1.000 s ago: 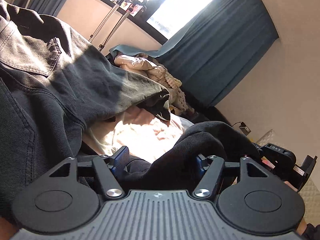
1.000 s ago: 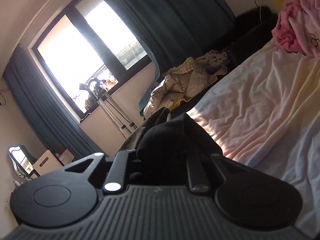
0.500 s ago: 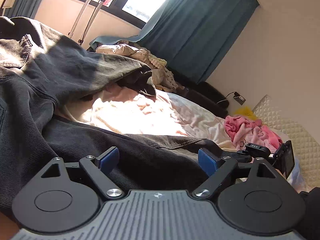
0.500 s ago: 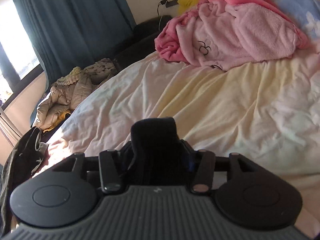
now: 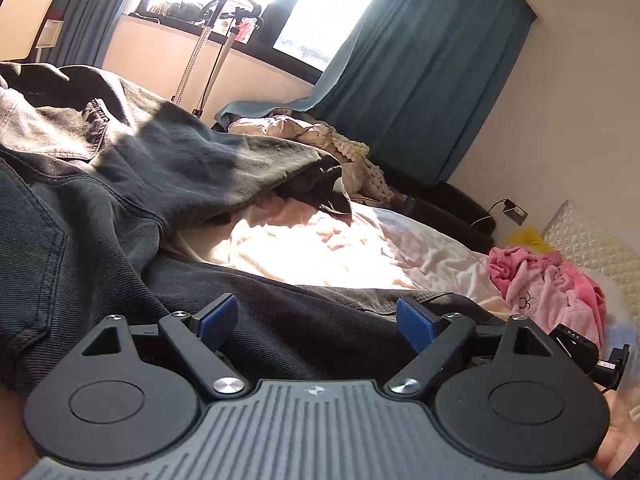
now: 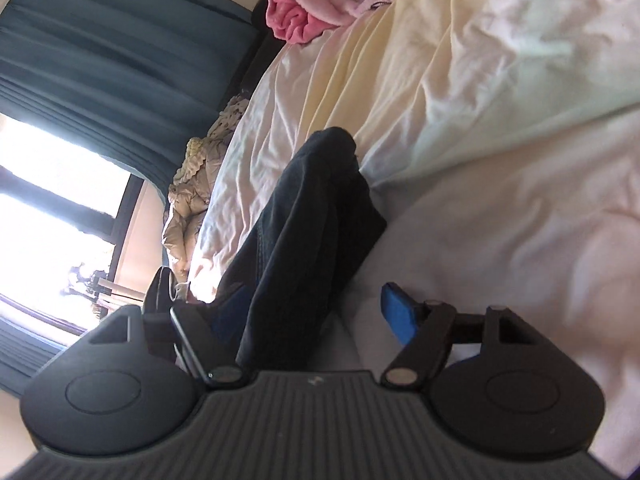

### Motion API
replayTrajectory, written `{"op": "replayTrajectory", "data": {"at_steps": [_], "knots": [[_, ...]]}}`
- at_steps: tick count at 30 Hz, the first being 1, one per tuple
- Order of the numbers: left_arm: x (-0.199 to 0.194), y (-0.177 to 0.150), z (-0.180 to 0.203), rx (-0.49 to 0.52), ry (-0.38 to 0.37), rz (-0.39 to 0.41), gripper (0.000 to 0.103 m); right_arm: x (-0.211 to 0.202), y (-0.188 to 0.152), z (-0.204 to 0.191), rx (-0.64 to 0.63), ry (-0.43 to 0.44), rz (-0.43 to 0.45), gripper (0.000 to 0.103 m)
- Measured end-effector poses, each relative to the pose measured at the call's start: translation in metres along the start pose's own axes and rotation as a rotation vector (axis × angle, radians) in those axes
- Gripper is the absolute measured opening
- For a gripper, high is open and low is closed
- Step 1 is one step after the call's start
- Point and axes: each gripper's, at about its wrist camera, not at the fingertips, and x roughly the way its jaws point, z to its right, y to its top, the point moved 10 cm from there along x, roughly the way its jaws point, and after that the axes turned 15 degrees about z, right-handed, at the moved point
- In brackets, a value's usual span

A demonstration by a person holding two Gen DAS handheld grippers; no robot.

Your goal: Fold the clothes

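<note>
The dark grey denim jeans (image 5: 132, 184) lie spread on the pale rumpled bed sheet (image 6: 460, 100), so we lay their leg flat as our right gripper (image 6: 312, 316) opens around it, our left gripper (image 5: 316, 320) gaping above the denim.

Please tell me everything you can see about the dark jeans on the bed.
The dark jeans are black or charcoal denim with visible seams and a back pocket. They lie crumpled and unfolded on the pale bedsheet, partly in sunlight. One leg end runs between the opening pads of the right tool; more denim lies before the open left tool.
</note>
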Motion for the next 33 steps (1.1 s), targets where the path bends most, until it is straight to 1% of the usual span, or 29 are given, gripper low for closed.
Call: {"op": "replayTrajectory", "data": {"at_steps": [1,3,4,6,8,9,10,11,13,14,16,19,22,24,26,27,28,29,30,31,32,33], "knots": [[-0.004,0.004,-0.003,-0.006,0.019,0.012,0.088,0.006,-0.006,-0.006,-0.028,0.015,-0.023,0.074],[-0.011,0.013,-0.011,-0.035,0.057,0.042,0.088,0.017,-0.011,-0.009,-0.073,0.013,-0.034,0.072],[-0.012,0.015,-0.014,-0.043,0.072,0.052,0.088,0.023,-0.011,-0.01,-0.09,0.016,-0.031,0.068],[-0.013,0.018,-0.019,-0.05,0.101,0.07,0.088,0.031,-0.004,-0.013,-0.101,0.049,0.006,0.064],[-0.01,0.019,-0.02,-0.039,0.12,0.086,0.088,0.041,0.001,-0.013,-0.1,0.071,0.018,0.056],[-0.007,0.018,-0.02,-0.022,0.124,0.091,0.088,0.045,0.003,-0.013,-0.109,0.072,0.019,0.043],[-0.004,0.016,-0.019,-0.006,0.128,0.094,0.088,0.049,0.004,-0.013,-0.119,0.074,0.02,0.021],[-0.002,0.015,-0.019,-0.004,0.131,0.096,0.089,0.05,0.005,-0.014,-0.132,0.083,0.029,0.013],[0.0,0.015,-0.023,-0.037,0.138,0.107,0.088,0.046,0.008,-0.021,-0.135,0.105,0.052,0.009],[0.001,0.016,-0.025,-0.051,0.141,0.114,0.088,0.042,0.01,-0.027,-0.139,0.115,0.071,0.009],[-0.003,0.021,-0.028,-0.054,0.15,0.142,0.088,0.028,0.018,-0.047,-0.157,0.149,0.126,0.008],[-0.009,0.029,-0.028,-0.063,0.152,0.175,0.088,-0.005,0.028,-0.078,-0.199,0.196,0.211,0.007],[-0.017,0.038,-0.025,-0.075,0.146,0.206,0.088,-0.058,0.034,-0.111,-0.247,0.245,0.323,0.007],[-0.023,0.045,-0.024,-0.083,0.141,0.23,0.088,-0.089,0.035,-0.133,-0.312,0.267,0.401,0.007],[-0.025,0.047,-0.026,-0.111,0.138,0.224,0.088,-0.115,0.033,-0.156,-0.39,0.29,0.481,0.007],[-0.025,0.047,-0.027,-0.124,0.137,0.218,0.088,-0.116,0.031,-0.168,-0.437,0.314,0.491,0.008],[-0.024,0.047,-0.028,-0.127,0.138,0.213,0.088,-0.109,0.029,-0.175,-0.479,0.326,0.482,0.008],[-0.022,0.046,-0.029,-0.13,0.139,0.209,0.088,-0.1,0.029,-0.174,-0.488,0.303,0.475,0.009],[-0.021,0.045,-0.031,-0.132,0.141,0.204,0.088,-0.09,0.029,-0.171,-0.495,0.279,0.465,0.014],[-0.019,0.044,-0.032,-0.131,0.144,0.199,0.088,-0.072,0.029,-0.162,-0.487,0.246,0.433,0.03],[-0.015,0.042,-0.032,-0.129,0.143,0.191,0.088,-0.05,0.028,-0.149,-0.477,0.213,0.389,0.042],[-0.012,0.04,-0.033,-0.126,0.141,0.184,0.088,-0.036,0.028,-0.137,-0.47,0.19,0.372,0.066]]}}
